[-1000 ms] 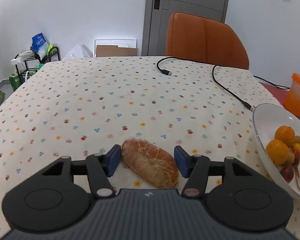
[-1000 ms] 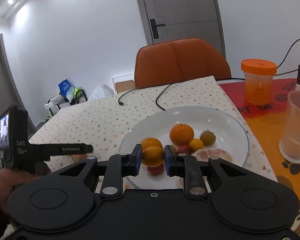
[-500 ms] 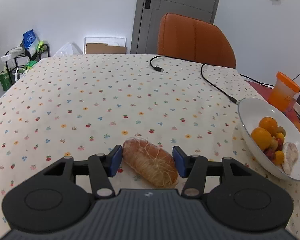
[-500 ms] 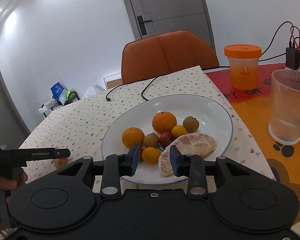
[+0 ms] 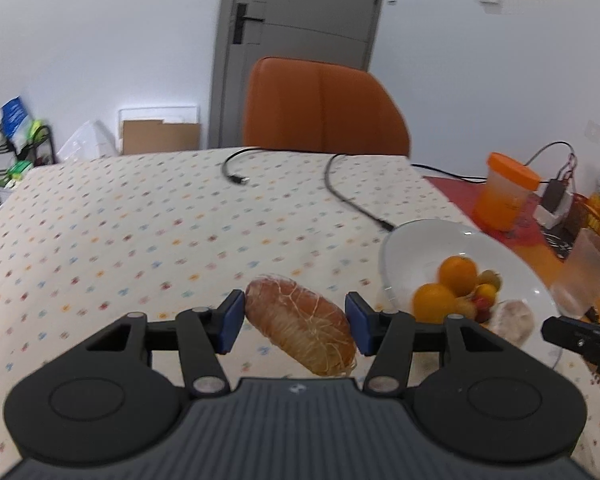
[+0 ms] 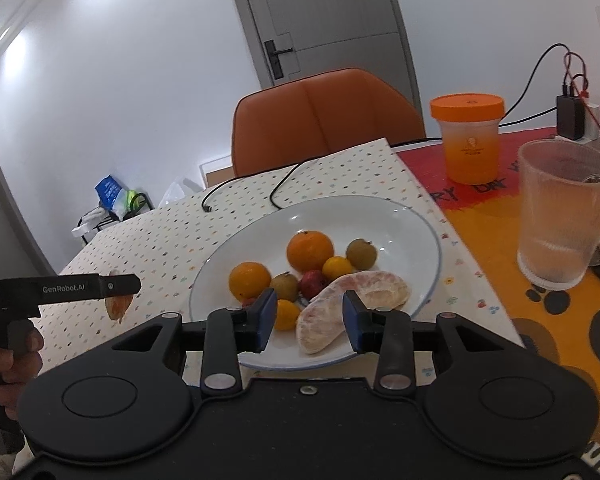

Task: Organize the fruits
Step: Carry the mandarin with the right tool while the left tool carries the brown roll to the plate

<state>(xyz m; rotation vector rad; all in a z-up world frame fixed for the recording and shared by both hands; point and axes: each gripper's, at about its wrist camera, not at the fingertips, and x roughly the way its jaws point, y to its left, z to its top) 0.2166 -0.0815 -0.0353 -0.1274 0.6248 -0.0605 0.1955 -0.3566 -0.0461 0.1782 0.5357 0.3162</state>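
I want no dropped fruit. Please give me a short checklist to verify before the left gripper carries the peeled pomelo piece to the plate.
1. left gripper shut on pomelo piece: cannot tell; right pad seems to touch, a sliver of gap shows at the left pad.
2. Piece off the tablecloth: cannot tell.
3. Free room on white plate: ok, far half bare.
4. right gripper empty: ok, open.
5. Right gripper out of the way: not ok, it hangs over the plate's near rim.
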